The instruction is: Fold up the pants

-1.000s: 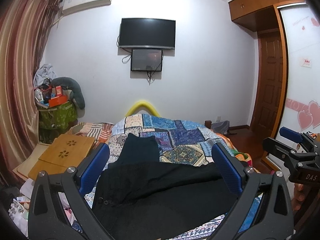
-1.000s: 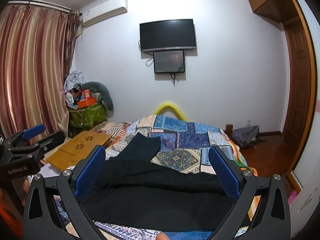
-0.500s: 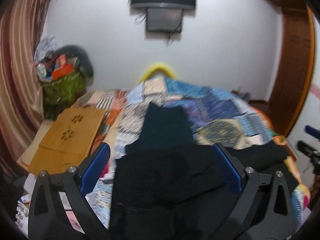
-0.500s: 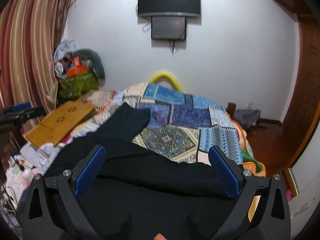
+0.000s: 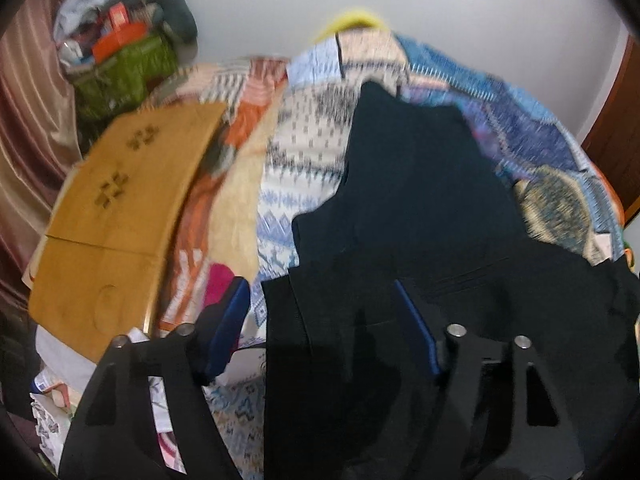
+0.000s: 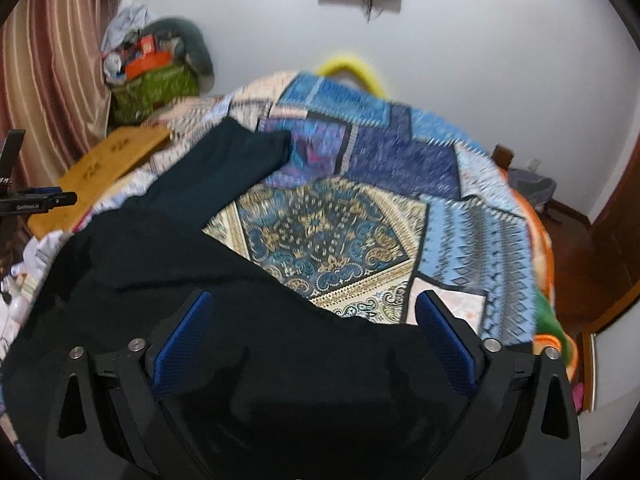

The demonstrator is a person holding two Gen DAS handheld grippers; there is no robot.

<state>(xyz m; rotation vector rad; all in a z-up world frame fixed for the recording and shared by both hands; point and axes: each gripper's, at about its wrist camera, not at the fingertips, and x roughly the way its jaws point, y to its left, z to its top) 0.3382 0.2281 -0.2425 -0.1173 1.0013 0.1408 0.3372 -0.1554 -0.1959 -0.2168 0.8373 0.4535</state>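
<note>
Black pants [image 5: 420, 200] lie spread on a patchwork quilt [image 5: 304, 152], one leg reaching toward the far end of the bed. My left gripper [image 5: 320, 320] points down over the near left edge of the pants. Its jaws are closing, with the fabric's edge between the blue pads [image 5: 228, 328], which do not press on it. In the right wrist view the pants [image 6: 160, 260] fill the lower left. My right gripper [image 6: 316, 336] hangs just above the near fabric, its jaws wide and closing slightly, gripping nothing.
A wooden lap table [image 5: 120, 208] lies left of the bed, with a green bag of clutter [image 5: 128, 64] and a striped curtain [image 6: 52, 80] behind it. The quilt [image 6: 340, 232] is bare to the right of the pants. Wood floor and a door [image 6: 608, 240] are at right.
Both grippers have dropped toward the bed and tipped downward, so the pants loom larger. The left gripper's jaws have narrowed markedly; the right gripper's jaws have narrowed a little.
</note>
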